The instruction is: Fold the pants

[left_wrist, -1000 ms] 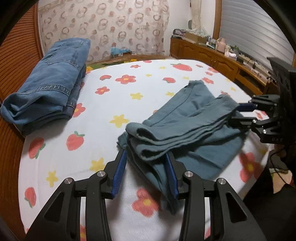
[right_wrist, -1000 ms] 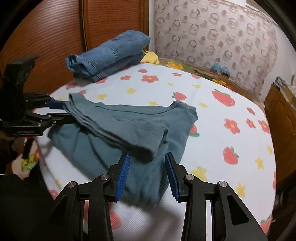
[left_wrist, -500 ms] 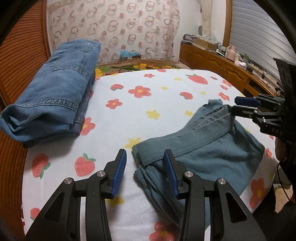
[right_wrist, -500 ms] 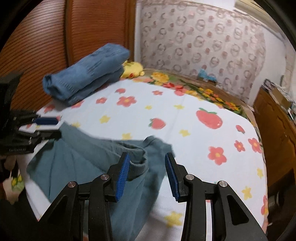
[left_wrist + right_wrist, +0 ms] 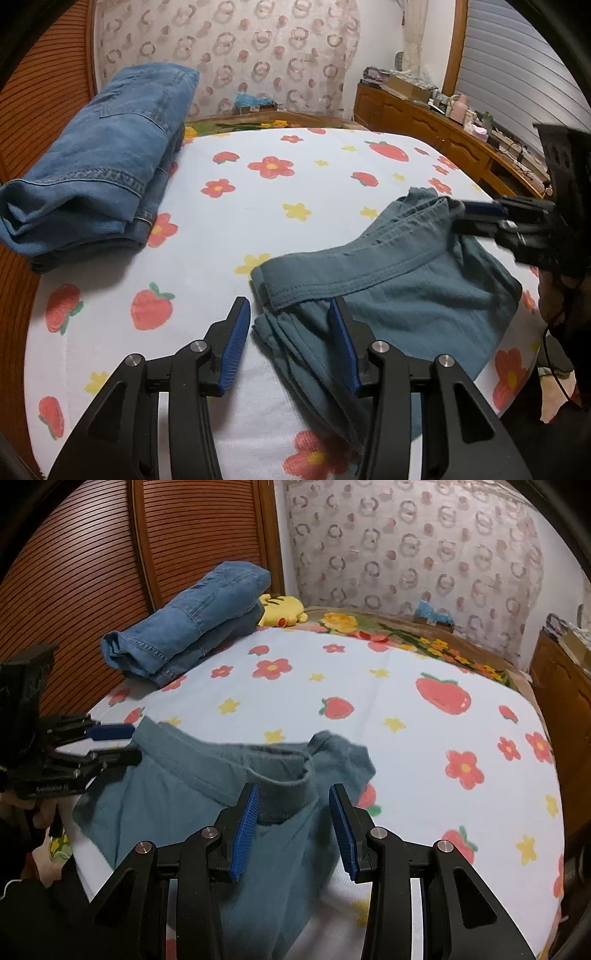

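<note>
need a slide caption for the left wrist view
Left gripper opening over the folded teal pants on a strawberry-print bedsheet, folded jeans stacked behind.

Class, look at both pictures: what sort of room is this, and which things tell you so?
Most likely a bedroom: a bed with a strawberry-print sheet, folded jeans and teal pants lying on it, and a wooden dresser along the wall.

The left gripper (image 5: 288, 332) is opening its jaws around the folded corner of the teal pants (image 5: 406, 284), pads not pressing. Far right, the right gripper (image 5: 476, 221) is closing at the waistband's other end.
</note>
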The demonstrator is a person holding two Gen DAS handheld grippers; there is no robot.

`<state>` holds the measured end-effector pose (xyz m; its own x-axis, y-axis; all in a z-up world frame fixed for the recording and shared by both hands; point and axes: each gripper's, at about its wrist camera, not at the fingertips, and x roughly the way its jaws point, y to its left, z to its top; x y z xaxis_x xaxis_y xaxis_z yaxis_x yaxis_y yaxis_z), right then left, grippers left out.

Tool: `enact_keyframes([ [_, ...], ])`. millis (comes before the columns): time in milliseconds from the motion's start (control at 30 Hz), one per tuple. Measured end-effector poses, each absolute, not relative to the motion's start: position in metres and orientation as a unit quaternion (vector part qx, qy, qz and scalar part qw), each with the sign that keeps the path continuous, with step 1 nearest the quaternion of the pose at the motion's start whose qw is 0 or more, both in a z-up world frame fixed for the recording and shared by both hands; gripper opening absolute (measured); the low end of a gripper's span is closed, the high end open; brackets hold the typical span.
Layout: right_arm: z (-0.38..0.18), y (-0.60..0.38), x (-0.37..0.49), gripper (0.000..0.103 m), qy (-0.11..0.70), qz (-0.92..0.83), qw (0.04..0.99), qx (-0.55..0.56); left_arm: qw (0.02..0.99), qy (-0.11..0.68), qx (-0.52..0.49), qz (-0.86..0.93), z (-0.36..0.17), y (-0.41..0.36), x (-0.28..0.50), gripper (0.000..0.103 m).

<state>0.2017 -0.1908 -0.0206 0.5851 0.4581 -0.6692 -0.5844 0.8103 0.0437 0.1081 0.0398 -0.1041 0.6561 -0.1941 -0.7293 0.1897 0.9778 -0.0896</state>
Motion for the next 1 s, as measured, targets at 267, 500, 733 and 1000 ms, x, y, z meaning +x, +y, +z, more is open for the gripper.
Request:
enact_keyframes([
  [267,-0.014,-0.186,0.221,0.011,0.335,0.294,0.892,-0.075,0.905,0.408,-0.023,-0.117,-0.11,0.044,0.111,0.077],
  [500,-0.019,-0.187,0.222,0.033,0.345,0.282,0.893,-0.062,0.907,0.408,-0.017,-0.103,-0.113,0.044,0.108,0.077],
  [733,-0.027,-0.193,0.223,0.053,0.364,0.282,0.885,-0.066,0.909,0.404,-0.022,-0.105,-0.111,0.047,0.108,0.077],
  [1000,-0.033,-0.193,0.228,0.062,0.377,0.273,0.883,-0.067,0.906,0.41,-0.014,-0.103,-0.115,0.044,0.111,0.077],
])
